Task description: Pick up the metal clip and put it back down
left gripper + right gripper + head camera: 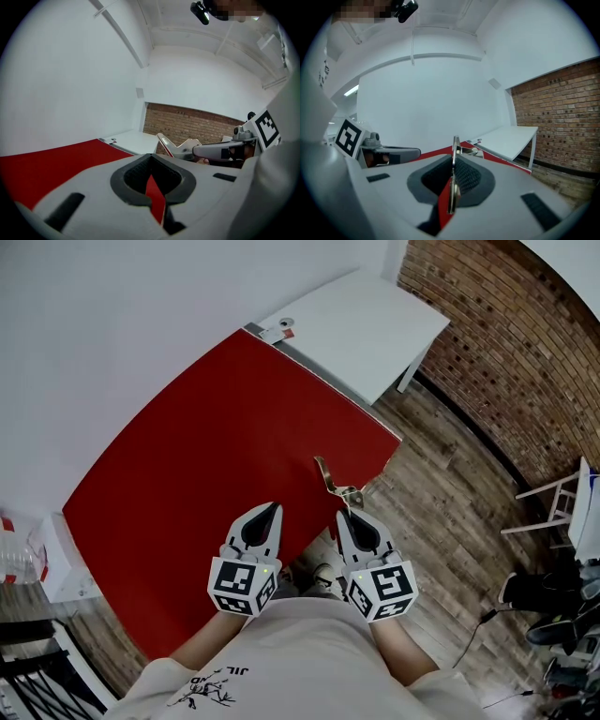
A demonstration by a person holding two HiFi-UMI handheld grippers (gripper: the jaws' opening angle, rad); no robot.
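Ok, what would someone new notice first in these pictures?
The big red table fills the middle of the head view. Over its near right edge the right gripper is shut on a thin metal clip that sticks out past its tips; the left gripper beside it is shut and empty.

The metal clip [453,173] is gleaming as thin, polished metal. The right gripper [352,512] is showing pale matt plastic shells and dark ribbed pads [468,176]. The red table [206,456] is looking smooth and matt. Beyond the red table, a white table [366,324] is looking smooth. Beside it, the brick wall [497,343] is looking rough, and the floor [441,521] is showing worn wood planks.
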